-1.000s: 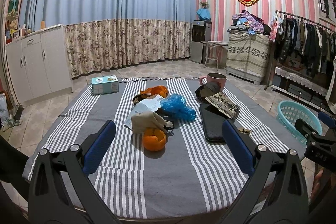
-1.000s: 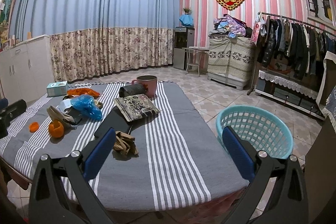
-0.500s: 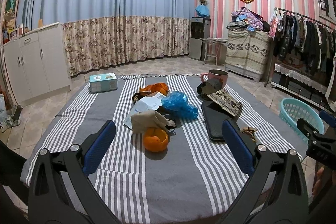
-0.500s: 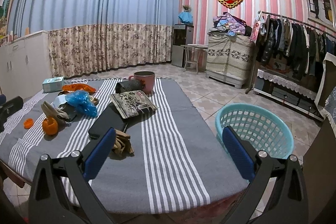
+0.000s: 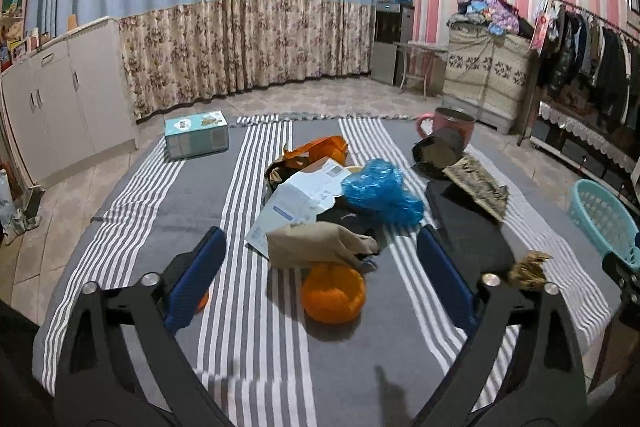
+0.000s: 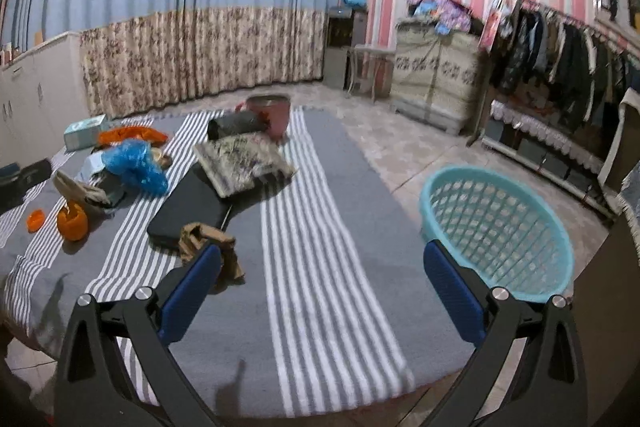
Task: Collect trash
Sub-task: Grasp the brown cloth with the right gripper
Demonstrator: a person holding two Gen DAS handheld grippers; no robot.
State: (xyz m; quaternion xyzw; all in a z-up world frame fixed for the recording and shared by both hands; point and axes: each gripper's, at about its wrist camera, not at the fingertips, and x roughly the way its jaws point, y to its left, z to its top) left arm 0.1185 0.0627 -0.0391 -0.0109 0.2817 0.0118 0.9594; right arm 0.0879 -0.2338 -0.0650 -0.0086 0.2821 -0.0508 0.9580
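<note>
A heap of trash lies mid-table: an orange peel cup [image 5: 333, 293], a tan wrapper [image 5: 316, 243], white paper [image 5: 304, 197], a blue plastic bag [image 5: 380, 191] and an orange bag [image 5: 320, 149]. My left gripper [image 5: 320, 277] is open and empty, its jaws on either side of the peel. My right gripper [image 6: 320, 299] is open and empty above the striped cloth; a crumpled brown wrapper [image 6: 208, 239] lies by its left finger. A teal basket [image 6: 496, 227] stands on the floor off the table's right edge.
A black tablet [image 6: 188, 211], a patterned booklet [image 6: 240, 163], a pink mug [image 6: 270, 113], a black pouch [image 6: 232, 123] and a tissue box [image 5: 196, 139] lie on the table. A small peel piece [image 6: 35, 219] lies near the left edge. A clothes rack stands to the right.
My left gripper has moved forward toward the orange peel, which now sits between its fingers. My right gripper has moved forward and lower over the table, nearer the brown wrapper.
</note>
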